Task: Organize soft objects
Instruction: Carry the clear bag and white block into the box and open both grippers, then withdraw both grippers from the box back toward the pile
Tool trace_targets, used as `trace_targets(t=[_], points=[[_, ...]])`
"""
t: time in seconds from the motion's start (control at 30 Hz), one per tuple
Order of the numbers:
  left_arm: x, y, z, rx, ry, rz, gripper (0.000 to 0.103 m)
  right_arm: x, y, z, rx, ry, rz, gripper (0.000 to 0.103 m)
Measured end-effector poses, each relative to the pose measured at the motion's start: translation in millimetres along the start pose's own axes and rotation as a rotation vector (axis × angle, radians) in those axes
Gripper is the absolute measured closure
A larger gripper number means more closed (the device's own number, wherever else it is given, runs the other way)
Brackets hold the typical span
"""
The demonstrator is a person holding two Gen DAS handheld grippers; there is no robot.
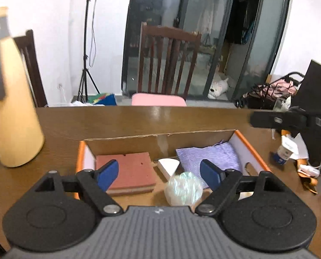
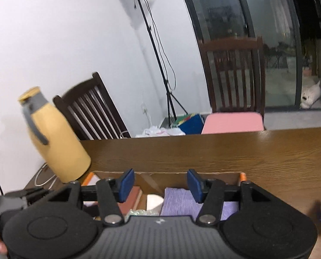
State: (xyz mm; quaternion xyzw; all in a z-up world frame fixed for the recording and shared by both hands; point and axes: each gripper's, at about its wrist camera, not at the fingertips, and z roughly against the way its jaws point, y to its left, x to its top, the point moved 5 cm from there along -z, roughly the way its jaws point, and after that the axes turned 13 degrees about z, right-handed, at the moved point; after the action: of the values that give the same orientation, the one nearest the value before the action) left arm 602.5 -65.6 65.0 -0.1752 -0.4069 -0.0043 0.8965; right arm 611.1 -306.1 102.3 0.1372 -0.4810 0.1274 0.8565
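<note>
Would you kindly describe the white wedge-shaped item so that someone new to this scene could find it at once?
Look for the open cardboard box with orange edges on the wooden table. Inside it, the white wedge lies in the middle, between the reddish-brown sponge block and the folded lilac cloth. It is the only plain white, fan-shaped piece; the shiny crumpled ball nearby is rounded and iridescent.

right gripper [image 2: 159,185] above cardboard box [image 2: 229,176], blue pads [image 2: 127,184] spread wide, nothing between. inside box: purple cloth [image 2: 177,202], white wedge [image 2: 154,200], reddish sponge block [image 2: 132,198]. yellow thermos [image 2: 59,142] left of box on wooden table [image 2: 225,151].
</note>
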Motion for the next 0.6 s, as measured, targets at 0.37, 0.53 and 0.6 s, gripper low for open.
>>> trace_targets(t=[0.37,0.53,0.6], points=[[-75.2,-22.8,156.2,-0.001,-0.209,-0.145,0.009,-66.4,58.5,171.2,0.014,-0.16,0.13,0.036],[-134.6,-30.2,217.3,-0.014,-0.332,-0.187,0.004,-118.5,92.0,218.5,-0.033,-0.187,0.224,0.034],[-158.0,-30.1,236.3,-0.021,-0.367,-0.188,0.003,-136.8,106.2,234.9,-0.051,-0.206,0.258,0.031]])
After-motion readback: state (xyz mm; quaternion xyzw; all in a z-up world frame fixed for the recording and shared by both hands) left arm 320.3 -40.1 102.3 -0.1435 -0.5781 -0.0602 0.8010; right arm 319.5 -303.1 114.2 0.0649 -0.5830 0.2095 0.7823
